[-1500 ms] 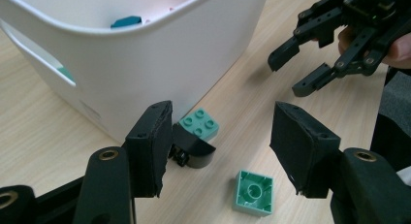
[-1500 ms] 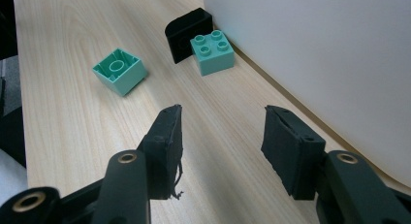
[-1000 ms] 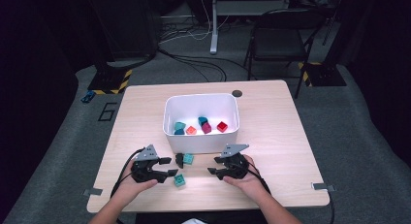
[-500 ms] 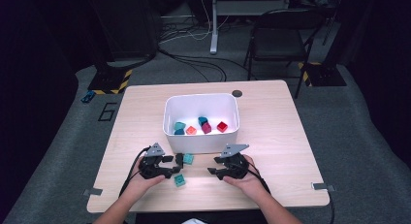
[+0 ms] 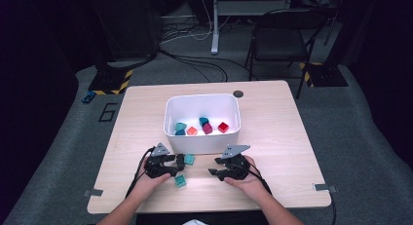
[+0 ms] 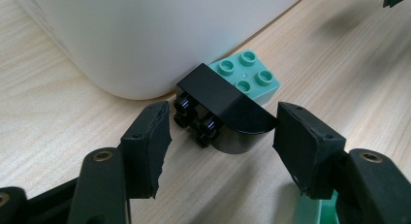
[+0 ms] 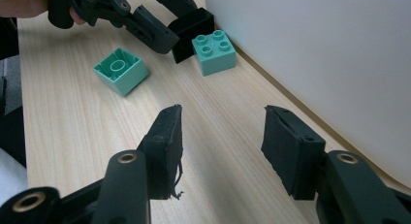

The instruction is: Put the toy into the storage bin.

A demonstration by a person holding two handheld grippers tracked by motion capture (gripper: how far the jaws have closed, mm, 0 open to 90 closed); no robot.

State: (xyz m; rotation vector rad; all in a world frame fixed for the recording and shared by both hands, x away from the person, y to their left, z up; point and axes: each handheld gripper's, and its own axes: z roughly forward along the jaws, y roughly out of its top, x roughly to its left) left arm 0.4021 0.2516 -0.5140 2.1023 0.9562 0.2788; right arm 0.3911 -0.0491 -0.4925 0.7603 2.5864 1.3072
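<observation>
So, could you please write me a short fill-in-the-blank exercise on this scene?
1. The black brick lies between the open jaws of the ___ gripper.
2. Behind it, a green brick sits with its ___ facing up.
3. Both bricks lie beside the ___ bin.
4. The right gripper holds ___.

Missing words: left; studs; white; nothing

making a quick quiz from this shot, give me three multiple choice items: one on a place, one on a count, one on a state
1. Where is the black brick?
A. inside the white bin
B. on the table against the white bin
C. on the chair

2. How many mint bricks lie on the table outside the bin?
A. two
B. four
C. none

3. The left gripper is
A. clamped on a red brick
B. open around the black brick
C. inside the bin

B: it sits at the bin's wall.
A: the studded mint brick and the upturned mint brick.
B: gaps beside both fingers.
</observation>
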